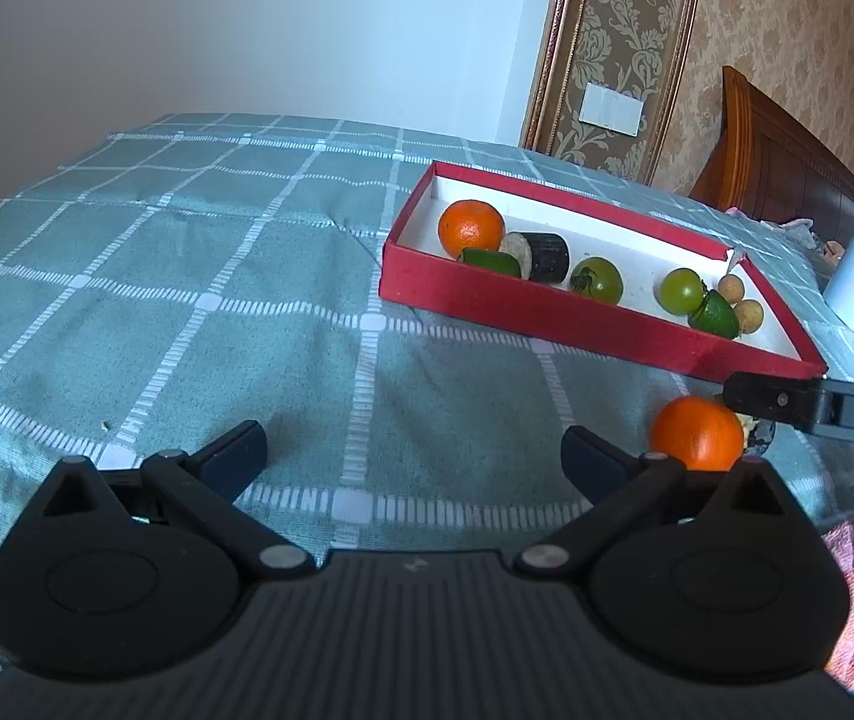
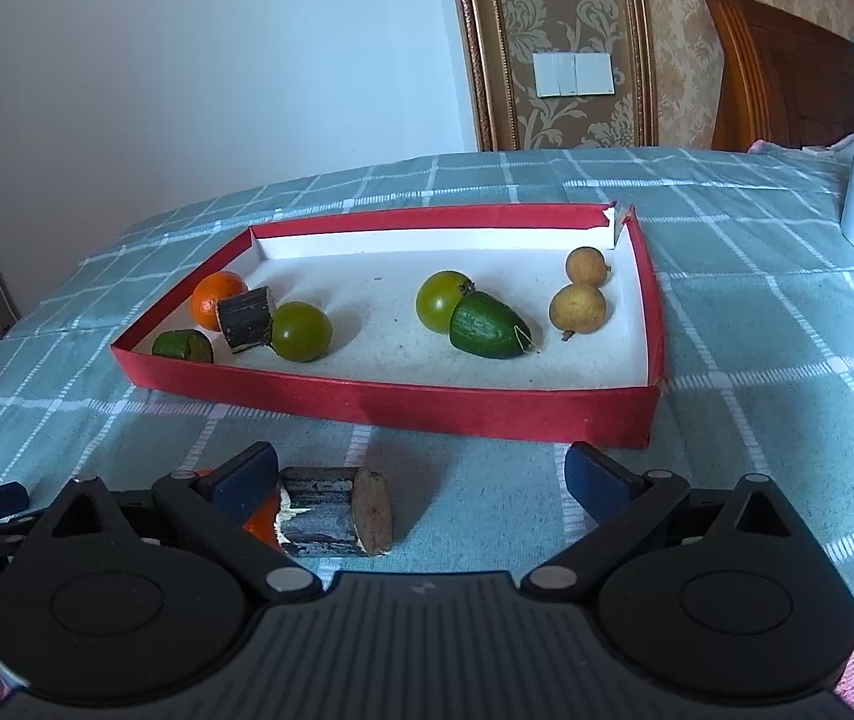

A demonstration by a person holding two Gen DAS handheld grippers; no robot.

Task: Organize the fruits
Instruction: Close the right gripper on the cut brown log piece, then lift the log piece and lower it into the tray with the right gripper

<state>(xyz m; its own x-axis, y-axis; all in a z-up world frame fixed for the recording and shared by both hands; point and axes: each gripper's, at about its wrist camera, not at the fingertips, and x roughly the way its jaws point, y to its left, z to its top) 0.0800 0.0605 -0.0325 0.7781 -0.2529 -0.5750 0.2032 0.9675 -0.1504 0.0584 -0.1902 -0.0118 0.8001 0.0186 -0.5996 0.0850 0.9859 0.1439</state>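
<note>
Surface is a bed (image 2: pixel 757 324) under a teal checked cover, not a table. On it sits the red tray (image 2: pixel 402 405), shallow, white inside, already holding most of the fruit: an orange (image 2: pixel 215 298), two green tomatoes, two green cut pieces, a dark cane piece (image 2: pixel 245 319), two small tan round fruits at the far right end.

Still outside the tray, on the cover just in front of its near wall: a loose orange (image 1: pixel 697 432) and a dark cane stub (image 2: pixel 333 510) lying on its side, cut brown face turned right. The two sit touching or nearly so.

Step in hand, as I judge it: right gripper (image 2: pixel 420 477) takes the cane stub.
- Fingers are spread wide, nothing between the pads yet.
- Stub lies inside the gap but hard over to the left finger, right finger well apart from it. Shift the gripper left to centre it before closing.
- Stub's long axis runs across the gap, so the pads would meet its end faces; stub may skid or tip. Close slowly.
- Watch the orange beside the left finger; a nudge could roll it.

Left gripper (image 1: pixel 414 456): fingers apart, empty, above bare cover; loose orange lies just beyond its right finger, outside the gap.
</note>
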